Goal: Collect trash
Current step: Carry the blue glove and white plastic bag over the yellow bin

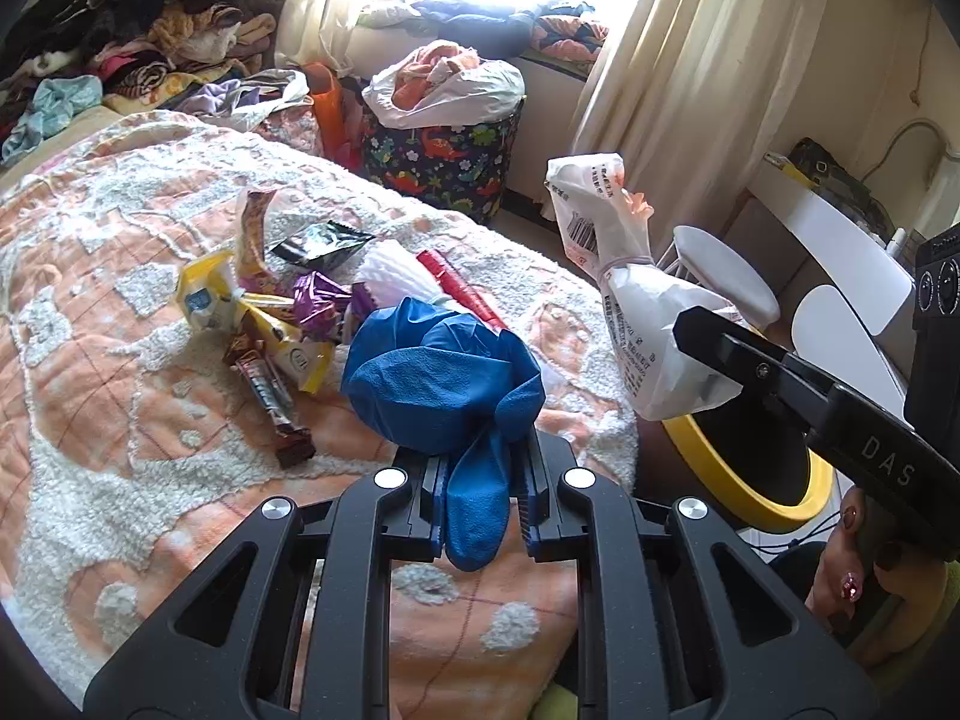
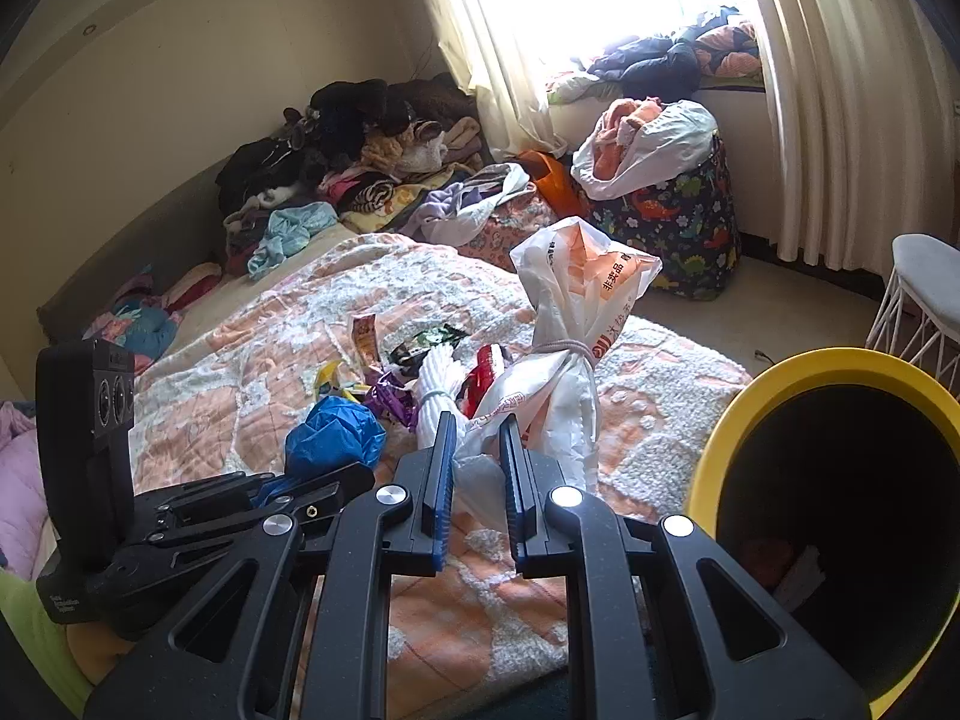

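My left gripper point(image 1: 480, 483) is shut on a crumpled blue plastic glove point(image 1: 441, 381), lifted just above the orange-and-white blanket point(image 1: 120, 360); the same blue glove point(image 2: 333, 441) shows in the right wrist view. My right gripper point(image 2: 477, 462) is shut on a tied white plastic bag point(image 2: 567, 354) held upright over the bed's edge; in the left wrist view that white bag point(image 1: 636, 300) hangs at the right. Several snack wrappers point(image 1: 264, 324), a white foam net point(image 1: 396, 273) and a red wrapper point(image 1: 459, 288) lie on the blanket. A yellow-rimmed dark bin point(image 2: 840, 516) stands beside the bed at the right.
Piled clothes point(image 2: 360, 168) cover the far end of the bed. A dinosaur-print hamper point(image 2: 678, 222) with a full white bag stands by the curtained window. A white wire stool point(image 2: 924, 294) is beyond the bin. A hand point(image 1: 852, 570) is at the lower right.
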